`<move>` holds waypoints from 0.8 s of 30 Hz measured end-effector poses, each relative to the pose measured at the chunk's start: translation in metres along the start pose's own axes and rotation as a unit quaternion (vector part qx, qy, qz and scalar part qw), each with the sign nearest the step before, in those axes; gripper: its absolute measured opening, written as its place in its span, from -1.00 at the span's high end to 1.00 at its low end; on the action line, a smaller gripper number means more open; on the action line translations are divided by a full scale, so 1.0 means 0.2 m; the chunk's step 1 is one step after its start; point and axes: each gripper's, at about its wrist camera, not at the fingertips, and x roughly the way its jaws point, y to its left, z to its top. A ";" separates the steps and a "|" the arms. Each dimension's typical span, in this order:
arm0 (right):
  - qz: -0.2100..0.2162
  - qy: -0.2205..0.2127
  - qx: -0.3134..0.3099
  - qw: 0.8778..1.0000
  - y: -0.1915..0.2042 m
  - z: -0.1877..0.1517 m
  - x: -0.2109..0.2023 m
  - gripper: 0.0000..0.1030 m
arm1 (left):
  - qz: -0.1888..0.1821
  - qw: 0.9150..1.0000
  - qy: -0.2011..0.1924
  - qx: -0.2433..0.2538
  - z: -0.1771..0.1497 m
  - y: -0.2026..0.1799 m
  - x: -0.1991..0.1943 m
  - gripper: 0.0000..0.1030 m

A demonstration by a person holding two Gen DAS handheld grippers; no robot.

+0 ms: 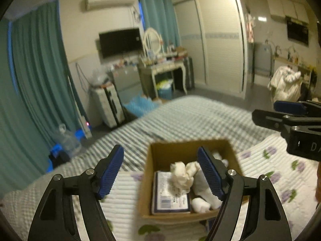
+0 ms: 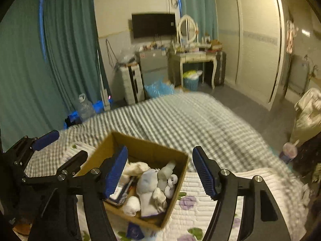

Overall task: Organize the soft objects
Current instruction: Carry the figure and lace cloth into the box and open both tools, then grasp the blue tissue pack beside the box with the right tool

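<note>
A brown cardboard box [image 1: 158, 152] sits on the bed and also shows in the right wrist view [image 2: 144, 146]. It holds several soft white items: a crumpled white cloth [image 1: 183, 173], rolled white socks [image 2: 132, 204] and a pale plush toy [image 2: 150, 184], beside a flat printed packet [image 1: 170, 196]. My left gripper [image 1: 160, 172] is open and empty, above the box's near left side. My right gripper [image 2: 160, 172] is open and empty, above the box's right side. The left gripper also shows at the left edge of the right wrist view [image 2: 60, 148], the right gripper at the right edge of the left wrist view [image 1: 280, 114].
The bed has a grey checked cover [image 2: 180, 116] and a white quilt with purple flowers [image 1: 280, 172]. A small blue item [image 2: 135, 232] lies by the box's near side. A cup with a straw [image 2: 289, 152] stands right of the bed. Suitcase, dresser and wardrobe stand beyond.
</note>
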 end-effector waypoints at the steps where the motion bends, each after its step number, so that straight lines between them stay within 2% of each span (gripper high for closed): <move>1: -0.006 -0.010 -0.004 1.000 0.02 0.03 -0.10 -0.37 | -0.003 1.000 -0.013 -0.004 0.02 0.02 -0.10 -0.49; 4: -0.020 -0.038 -0.018 0.999 0.08 0.08 -0.40 -0.53 | -0.005 0.999 -0.044 -0.016 0.07 0.07 -0.37 -0.55; 6: -0.030 -0.052 -0.026 0.998 0.13 0.09 -0.60 -0.64 | -0.006 0.998 -0.058 -0.027 0.07 0.10 -0.54 -0.75; 8: -0.035 -0.064 -0.031 0.997 0.17 0.07 -0.77 -0.83 | -0.010 0.995 -0.089 -0.044 0.04 0.15 -0.73 -0.78; 10: -0.042 -0.074 -0.033 0.996 0.21 0.04 -0.91 -1.00 | -0.009 0.993 -0.103 -0.052 0.00 0.18 -0.84 -0.79; 14: -0.046 -0.091 -0.039 0.994 0.29 -0.11 -1.12 -1.00 | 0.001 0.992 -0.115 -0.052 -0.13 0.22 -1.01 -0.79; 19: -0.025 -0.091 -0.026 0.995 0.36 -0.34 -1.19 -1.00 | 0.006 0.993 -0.108 -0.048 -0.30 0.25 -1.04 -0.79; 24: -0.030 -0.099 -0.015 0.995 0.40 -0.57 -1.07 -1.00 | 0.004 0.994 -0.079 -0.075 -0.48 0.30 -0.89 -0.79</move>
